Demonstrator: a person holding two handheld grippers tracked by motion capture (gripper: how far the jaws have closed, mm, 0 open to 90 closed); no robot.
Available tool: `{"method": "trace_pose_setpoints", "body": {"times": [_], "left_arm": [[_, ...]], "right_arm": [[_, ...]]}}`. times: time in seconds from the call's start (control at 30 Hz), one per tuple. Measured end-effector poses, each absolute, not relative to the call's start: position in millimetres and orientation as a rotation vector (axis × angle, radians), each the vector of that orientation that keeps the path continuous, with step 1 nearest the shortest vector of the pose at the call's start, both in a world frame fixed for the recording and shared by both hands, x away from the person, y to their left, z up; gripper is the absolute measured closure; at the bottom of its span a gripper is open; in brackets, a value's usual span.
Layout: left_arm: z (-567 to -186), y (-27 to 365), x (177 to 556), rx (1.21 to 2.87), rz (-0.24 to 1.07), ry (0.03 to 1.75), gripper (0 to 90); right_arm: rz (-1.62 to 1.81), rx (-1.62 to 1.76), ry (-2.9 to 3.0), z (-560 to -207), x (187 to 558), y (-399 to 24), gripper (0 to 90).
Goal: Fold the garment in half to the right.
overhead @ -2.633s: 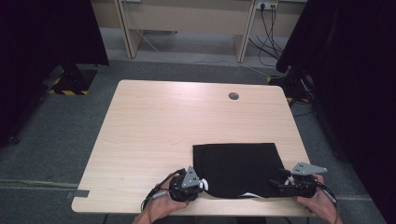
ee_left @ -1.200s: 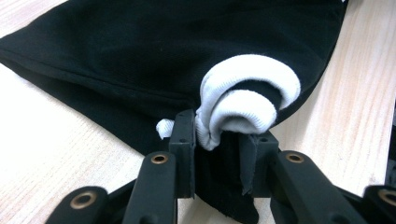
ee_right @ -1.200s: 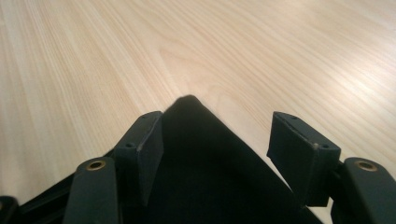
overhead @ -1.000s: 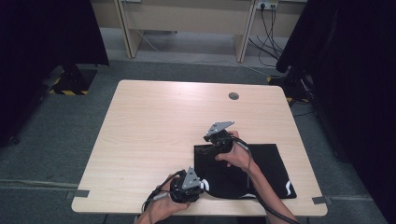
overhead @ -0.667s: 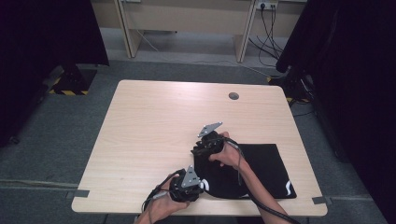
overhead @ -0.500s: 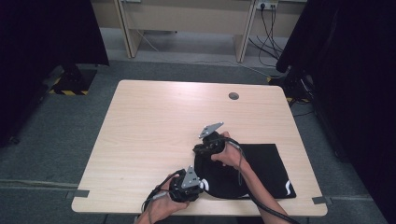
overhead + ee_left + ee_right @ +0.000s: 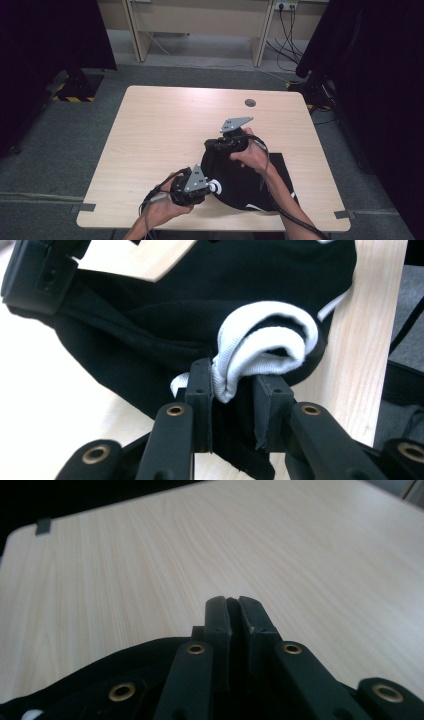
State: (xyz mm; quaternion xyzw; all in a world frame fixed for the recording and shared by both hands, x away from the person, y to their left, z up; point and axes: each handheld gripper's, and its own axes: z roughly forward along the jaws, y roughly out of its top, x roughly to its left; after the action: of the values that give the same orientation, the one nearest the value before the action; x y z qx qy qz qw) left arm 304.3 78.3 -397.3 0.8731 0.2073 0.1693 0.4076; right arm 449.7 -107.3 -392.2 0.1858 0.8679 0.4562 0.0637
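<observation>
folding looks to be the job in hand: a black garment (image 7: pixel 250 185) with white trim lies on the near right part of the light wooden counter (image 7: pixel 165 130), and both grippers have hold of it. the left gripper (image 7: pixel 192 186), at the near edge of the counter, has its jaws clamped on the garment's white ribbed cuff (image 7: pixel 265 352), which curls up out of the grip in the left gripper view, with black cloth bunched below it. the right gripper (image 7: pixel 215 147) sits farther in, at the garment's far left corner; its jaws have just been closing and now stand together with a thin edge of black fabric pinched between them, the cloth spreading out beneath the jaws in the right gripper view. holding two corners of the same side like this, the person can probably lift that whole edge as one and carry it across without the cloth sagging or twisting. the fabric between the two grippers already hangs in a taut curve off the counter, while the garment's right part rests flat. bare wood ahead of the right gripper leaves room to swing.
</observation>
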Motion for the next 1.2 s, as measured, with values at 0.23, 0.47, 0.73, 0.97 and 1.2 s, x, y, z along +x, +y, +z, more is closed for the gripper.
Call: {"method": "trace_pose_setpoints", "body": {"times": [0.23,0.47,0.73,0.97,1.2], "left_arm": [[-378,62,308,2.202,0.428,0.468,72.0],[-369,22,315,2.226,0.438,0.378,71.8],[-365,-22,323,2.257,0.410,0.302,71.6],[-372,-52,327,2.287,0.387,0.261,71.2],[-393,-85,329,2.315,0.350,0.234,70.9]], "right_arm": [[1.426,0.564,2.549,-371,448,-125,84.1],[1.454,0.620,2.495,-370,442,-169,84.1],[1.485,0.717,2.424,-373,437,-223,84.0],[1.488,0.781,2.375,-383,428,-258,83.7],[1.482,0.850,2.349,-397,424,-282,82.8]]}}
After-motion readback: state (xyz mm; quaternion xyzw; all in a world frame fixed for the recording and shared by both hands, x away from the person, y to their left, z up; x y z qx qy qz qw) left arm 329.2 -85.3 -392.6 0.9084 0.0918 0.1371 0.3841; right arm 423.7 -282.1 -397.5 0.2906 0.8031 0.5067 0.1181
